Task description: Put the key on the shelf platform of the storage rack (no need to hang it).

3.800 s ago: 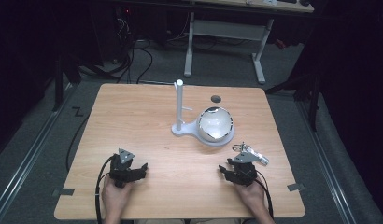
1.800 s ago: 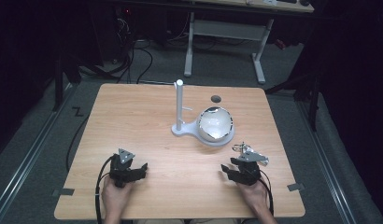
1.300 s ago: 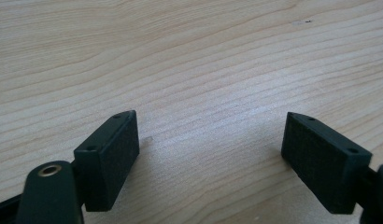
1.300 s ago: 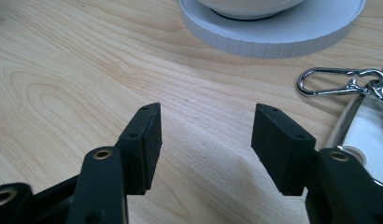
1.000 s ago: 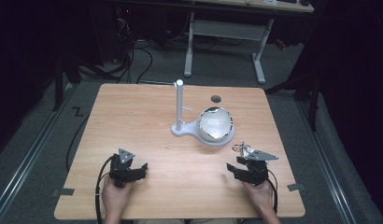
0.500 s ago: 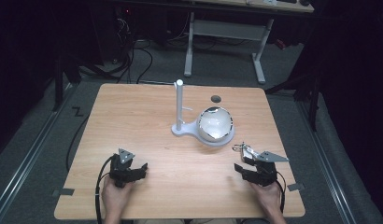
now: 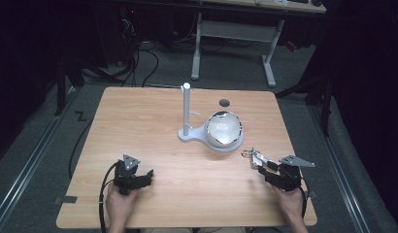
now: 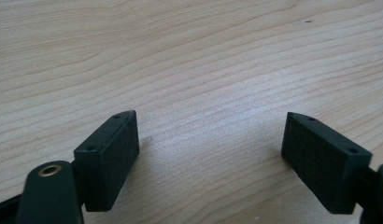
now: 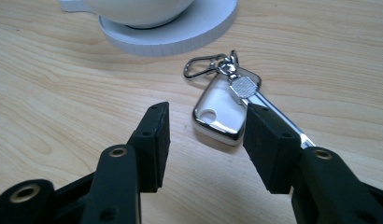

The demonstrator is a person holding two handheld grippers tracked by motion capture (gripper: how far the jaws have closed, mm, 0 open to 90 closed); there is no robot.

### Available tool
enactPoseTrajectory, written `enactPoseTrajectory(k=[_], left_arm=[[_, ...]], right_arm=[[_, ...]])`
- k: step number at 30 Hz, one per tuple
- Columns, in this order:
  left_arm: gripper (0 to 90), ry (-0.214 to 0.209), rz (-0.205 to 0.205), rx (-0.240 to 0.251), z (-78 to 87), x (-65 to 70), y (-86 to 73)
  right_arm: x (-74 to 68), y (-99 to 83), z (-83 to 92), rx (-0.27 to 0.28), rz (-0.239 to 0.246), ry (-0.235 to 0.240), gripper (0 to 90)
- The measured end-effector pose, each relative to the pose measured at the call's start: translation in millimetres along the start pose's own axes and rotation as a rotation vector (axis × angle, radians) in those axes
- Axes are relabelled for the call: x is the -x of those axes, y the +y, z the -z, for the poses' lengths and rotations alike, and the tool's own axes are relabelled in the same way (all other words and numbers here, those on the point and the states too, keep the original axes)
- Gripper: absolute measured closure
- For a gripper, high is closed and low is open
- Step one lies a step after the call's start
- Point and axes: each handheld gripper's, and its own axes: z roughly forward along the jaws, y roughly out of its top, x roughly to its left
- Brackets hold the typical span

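— Dark room all around, and one light wooden counter (image 7: 153, 121) in the middle. Why are things arranged like this?

— I think the white stand (image 7: 187, 112) with its upright post waits near the centre as a place for hanging, and a white bowl (image 7: 223, 128) sits on the round part of its base. The keychain (image 9: 227, 105) lies flat on the wood just in front of that base, apart from it, so it can be picked up easily.

— And the right hand-held gripper (image 9: 206, 140)?

— It is low at the keychain, jaws about half spread. The shiny fob lies between them, nearer to the right jaw, and the key blade goes under or beside this jaw. I cannot tell if it touches already. Nothing is pinched yet.

— And the left hand-held gripper (image 8: 210, 154)?

— It rests near the front left part of the counter, jaws spread wide, with bare wood between them. It holds nothing, probably waiting.
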Motion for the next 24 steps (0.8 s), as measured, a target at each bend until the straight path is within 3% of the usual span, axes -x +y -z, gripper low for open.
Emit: enactPoseTrajectory(k=[9, 24], left_arm=[[19.4, 0.0, 0.0, 0.0, 0.0, 0.0, 0.0], [19.4, 0.0, 0.0, 0.0, 0.0, 0.0, 0.0]], right_arm=[[10.6, 8.1, 0.5, 0.0, -0.017, -0.043, 52.0], [22.9, 23.3, -23.9, -0.062, -0.01, -0.037, 52.6]])
